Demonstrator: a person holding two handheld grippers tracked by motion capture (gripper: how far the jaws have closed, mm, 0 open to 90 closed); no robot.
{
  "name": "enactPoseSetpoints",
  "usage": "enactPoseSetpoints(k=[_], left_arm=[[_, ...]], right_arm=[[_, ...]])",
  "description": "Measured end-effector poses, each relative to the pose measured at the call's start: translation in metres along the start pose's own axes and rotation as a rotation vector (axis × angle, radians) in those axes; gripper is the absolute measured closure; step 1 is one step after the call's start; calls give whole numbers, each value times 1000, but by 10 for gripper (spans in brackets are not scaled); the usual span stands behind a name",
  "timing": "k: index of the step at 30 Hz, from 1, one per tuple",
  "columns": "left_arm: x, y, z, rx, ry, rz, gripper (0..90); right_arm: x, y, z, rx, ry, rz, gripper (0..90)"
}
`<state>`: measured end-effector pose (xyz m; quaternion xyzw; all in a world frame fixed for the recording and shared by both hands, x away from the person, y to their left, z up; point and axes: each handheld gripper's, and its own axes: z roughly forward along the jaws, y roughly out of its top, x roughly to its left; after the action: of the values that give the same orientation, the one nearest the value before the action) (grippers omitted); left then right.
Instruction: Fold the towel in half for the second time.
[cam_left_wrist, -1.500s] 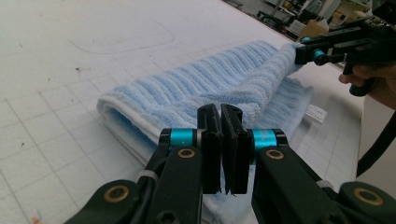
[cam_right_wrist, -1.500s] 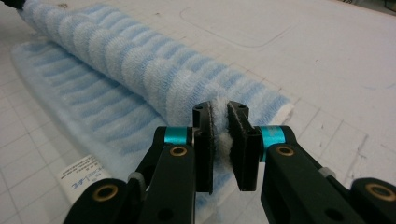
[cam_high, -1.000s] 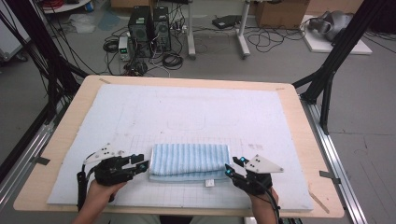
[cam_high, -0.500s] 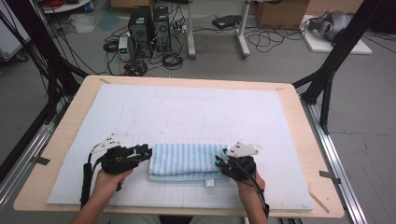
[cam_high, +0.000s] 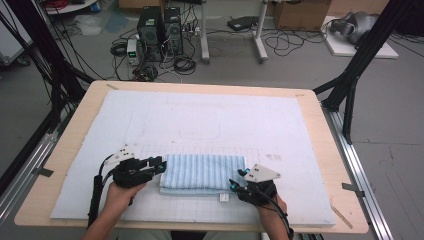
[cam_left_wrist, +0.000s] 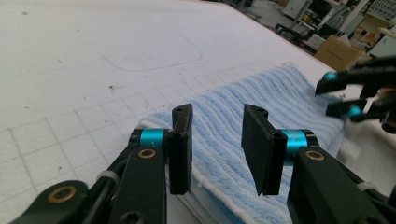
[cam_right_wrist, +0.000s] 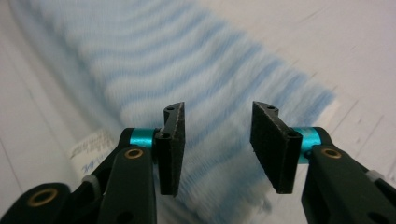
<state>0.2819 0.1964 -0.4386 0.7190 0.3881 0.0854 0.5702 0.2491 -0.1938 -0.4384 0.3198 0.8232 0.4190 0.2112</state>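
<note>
Blue striped towel (cam_high: 204, 172) lies folded on the counter (cam_high: 60, 150) near the person. Left gripper (cam_high: 159, 165) and right gripper (cam_high: 239, 180) flank its 2 ends, jaws parted, right just widened, gripping nothing. Next, likely: pinch corners.

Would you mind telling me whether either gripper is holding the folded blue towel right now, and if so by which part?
Nothing is held. The left gripper and right gripper both stand open over opposite ends of the towel, pads not pressing it.
</note>
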Motion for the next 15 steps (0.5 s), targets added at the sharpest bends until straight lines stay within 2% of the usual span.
enactPoseSetpoints(k=[2,6,8,11,15], left_arm=[[-1,-2,4,19,2,13,650],[-3,-7,14,89,-14,2,694],[-5,-9,17,136,-14,19,718],[-8,-11,17,186,-18,26,757],[-11,-13,14,250,-27,62,775]], right_arm=[[-5,6,0,-36,-41,32,540],[-15,16,10,-15,-109,53,542],[-17,18,15,9,-129,49,530],[-19,17,23,39,-138,49,516],[-18,11,26,74,-134,35,516]])
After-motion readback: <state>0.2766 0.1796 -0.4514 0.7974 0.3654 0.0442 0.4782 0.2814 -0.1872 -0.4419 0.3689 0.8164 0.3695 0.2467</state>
